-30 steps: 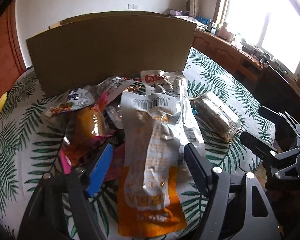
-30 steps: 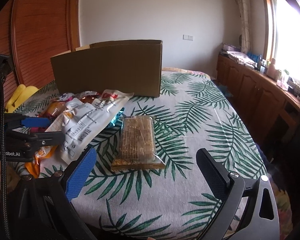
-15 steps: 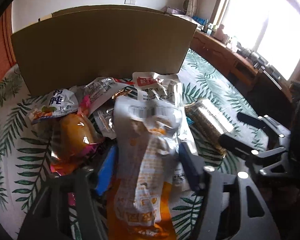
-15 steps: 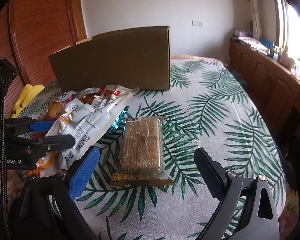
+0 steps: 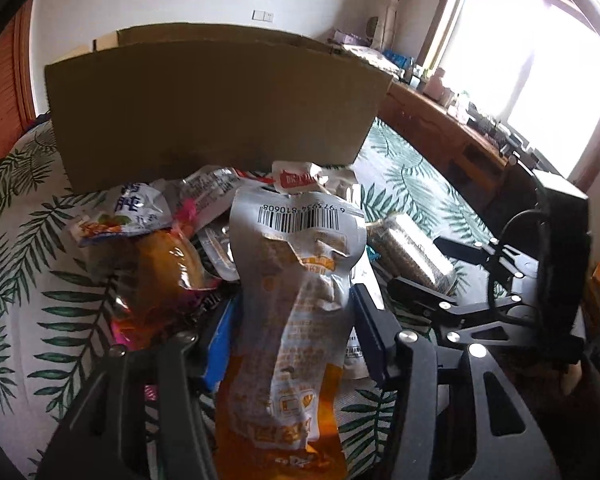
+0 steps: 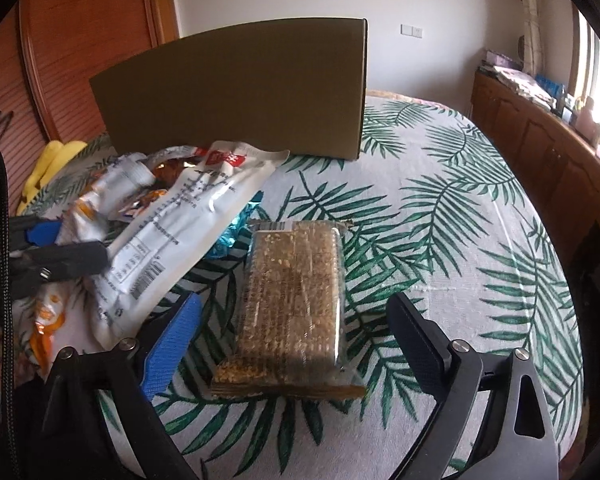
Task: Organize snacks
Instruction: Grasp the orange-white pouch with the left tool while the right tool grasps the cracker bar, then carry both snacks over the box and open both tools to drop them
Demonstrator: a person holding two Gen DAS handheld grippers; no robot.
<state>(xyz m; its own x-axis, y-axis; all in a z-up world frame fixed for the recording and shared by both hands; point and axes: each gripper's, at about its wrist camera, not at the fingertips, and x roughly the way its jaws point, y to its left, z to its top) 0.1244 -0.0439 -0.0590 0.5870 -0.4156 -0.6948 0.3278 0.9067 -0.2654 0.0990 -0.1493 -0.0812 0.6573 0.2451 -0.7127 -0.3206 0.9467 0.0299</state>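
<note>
Right wrist view, one cardboard box (image 6: 236, 88), one sesame bar pack (image 6: 292, 304) between closing right hand-held gripper (image 6: 296, 332) jaws

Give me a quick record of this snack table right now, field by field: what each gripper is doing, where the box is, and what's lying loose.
left gripper: jaws closing, pressing a silver and orange pouch between them
right gripper: jaws closing, not yet touching the sesame bar pack lying between them
box: cardboard, standing behind the snacks on the leaf-print cloth
loose snacks: heap of wrapped packets in front of the box
long white packet: lying beside the sesame bar pack
</note>
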